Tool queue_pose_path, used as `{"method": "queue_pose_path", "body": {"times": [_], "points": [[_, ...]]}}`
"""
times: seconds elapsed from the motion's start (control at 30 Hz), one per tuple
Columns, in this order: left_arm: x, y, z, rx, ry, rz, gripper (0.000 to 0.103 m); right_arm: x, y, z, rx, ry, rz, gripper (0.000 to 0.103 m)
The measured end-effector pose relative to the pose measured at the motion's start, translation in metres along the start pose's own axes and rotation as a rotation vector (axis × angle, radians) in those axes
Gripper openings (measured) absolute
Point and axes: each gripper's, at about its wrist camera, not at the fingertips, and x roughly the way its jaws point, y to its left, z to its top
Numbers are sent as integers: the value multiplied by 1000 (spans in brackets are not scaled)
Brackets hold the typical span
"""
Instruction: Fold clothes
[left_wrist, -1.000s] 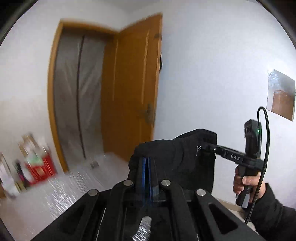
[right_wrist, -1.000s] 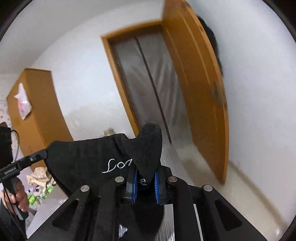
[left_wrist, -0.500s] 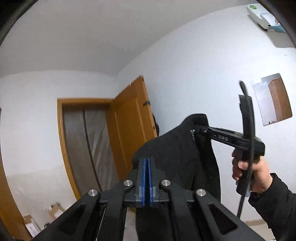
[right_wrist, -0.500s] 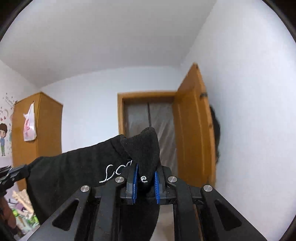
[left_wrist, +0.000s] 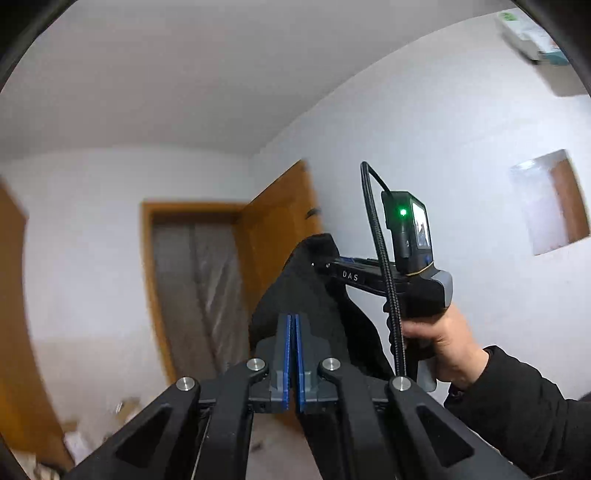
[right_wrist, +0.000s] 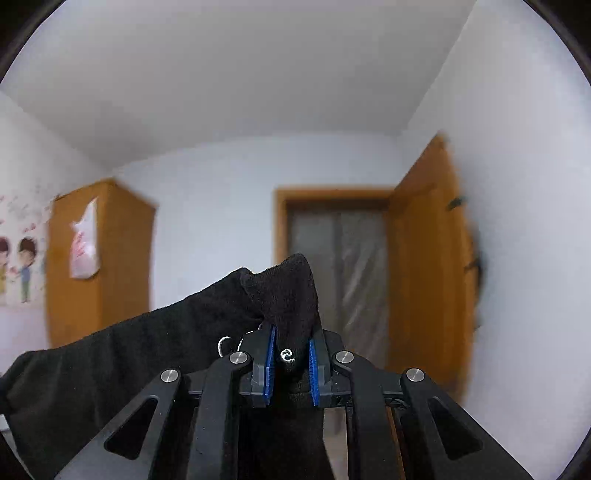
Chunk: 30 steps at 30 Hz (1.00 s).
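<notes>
The black knit garment with white embroidered lettering (right_wrist: 155, 354) hangs mid-frame, aloft between both claws. The right gripper (right_wrist: 291, 363) pinches a bunched corner; the left gripper (left_wrist: 292, 356) is pressed together (cloth between its pads unclear). That small bite risks slipping under the hanging weight.

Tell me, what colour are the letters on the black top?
White, stitched on the black top; clearest in the right wrist view, beside the right gripper.

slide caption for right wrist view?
Right gripper shut on a bunched black garment, held aloft facing the open door.
</notes>
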Motion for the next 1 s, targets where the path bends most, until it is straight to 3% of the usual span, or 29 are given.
{"method": "queue_pose_path", "body": {"times": [0.2, 0.33, 0.53, 0.63, 0.77, 0.87, 0.93, 1.0], "points": [[-16, 63, -123, -168, 179, 261, 3, 97, 90, -130, -13, 266, 233, 15], [-27, 95, -200, -269, 322, 380, 3, 153, 160, -224, -44, 459, 384, 15], [-58, 136, -275, -353, 456, 604, 3, 197, 265, -332, -127, 666, 566, 15], [-90, 154, -308, -411, 498, 700, 3, 201, 314, -368, -142, 720, 638, 15], [-121, 178, -351, -499, 569, 806, 3, 203, 329, -392, -147, 750, 669, 15], [-140, 194, -392, -562, 664, 851, 3, 205, 337, -408, -150, 771, 688, 18], [-139, 204, -417, -611, 732, 847, 3, 206, 342, -419, -152, 784, 701, 30], [-141, 207, -438, -650, 791, 850, 3, 207, 348, -430, -155, 797, 714, 34]]}}
